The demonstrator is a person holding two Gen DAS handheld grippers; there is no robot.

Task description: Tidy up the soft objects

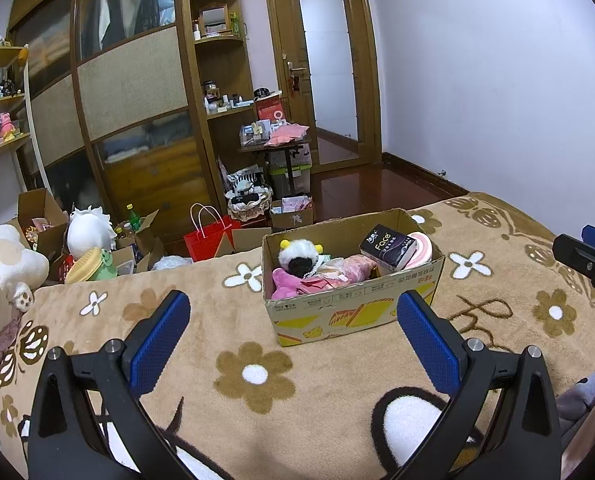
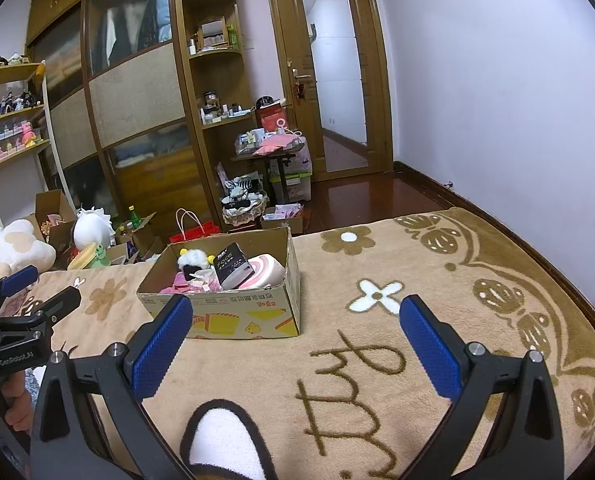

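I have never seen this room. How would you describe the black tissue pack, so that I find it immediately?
Look at the beige flowered blanket on the bed, where an open cardboard box stands. The tissue pack lies inside, at the box's far right end, leaning on a pink and white roll. It is the only black packet there, with "Face" printed in white; its neighbours are pink cloth and a white plush.
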